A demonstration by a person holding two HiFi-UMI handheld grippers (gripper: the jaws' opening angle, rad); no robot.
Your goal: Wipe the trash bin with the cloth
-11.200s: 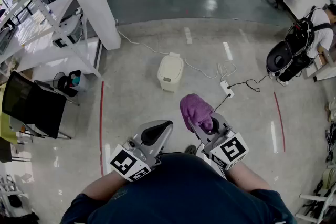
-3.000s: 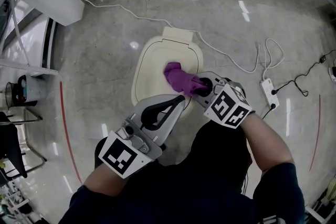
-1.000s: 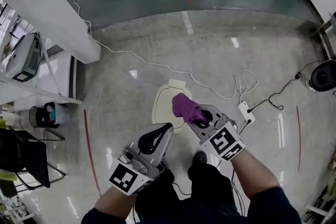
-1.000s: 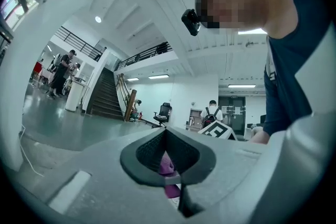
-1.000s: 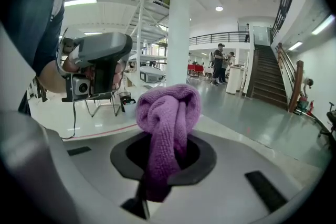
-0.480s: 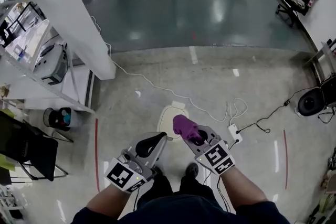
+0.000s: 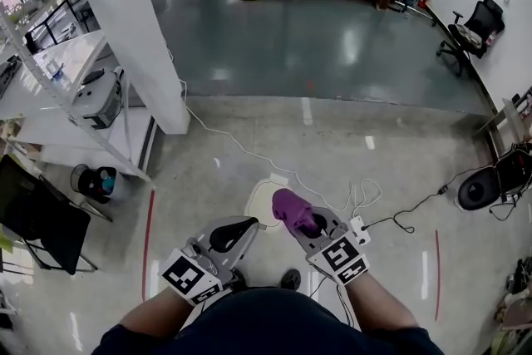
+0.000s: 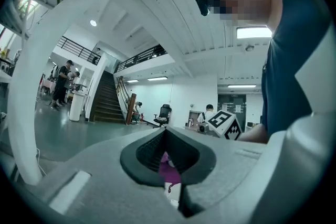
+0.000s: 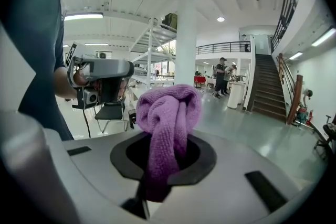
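The cream trash bin [image 7: 258, 198] stands on the floor below me, small and partly hidden behind the cloth. My right gripper [image 7: 298, 221] is shut on the purple cloth [image 7: 288, 207], which bunches up above its jaws [image 9: 169, 112]. It is held high above the bin, not touching it. My left gripper [image 7: 252, 223] hangs beside it on the left, jaws shut with nothing between them. In the left gripper view the left gripper [image 8: 166, 135] shows only a sliver of purple behind its closed tips. In the right gripper view the right gripper [image 9: 167, 150] looks toward the left gripper.
A white pillar [image 7: 125, 29] and a shelf rack [image 7: 50, 87] stand at the left, with a black chair [image 7: 33, 216] and a small black bin [image 7: 93, 181]. A white cable runs to a power strip [image 7: 360, 226]. Red lines [image 7: 148, 237] mark the floor.
Three seconds ago the cloth was pressed on the bin's lid. Since then both grippers have risen away from the bin and my view has lifted, so the bin looks smaller.
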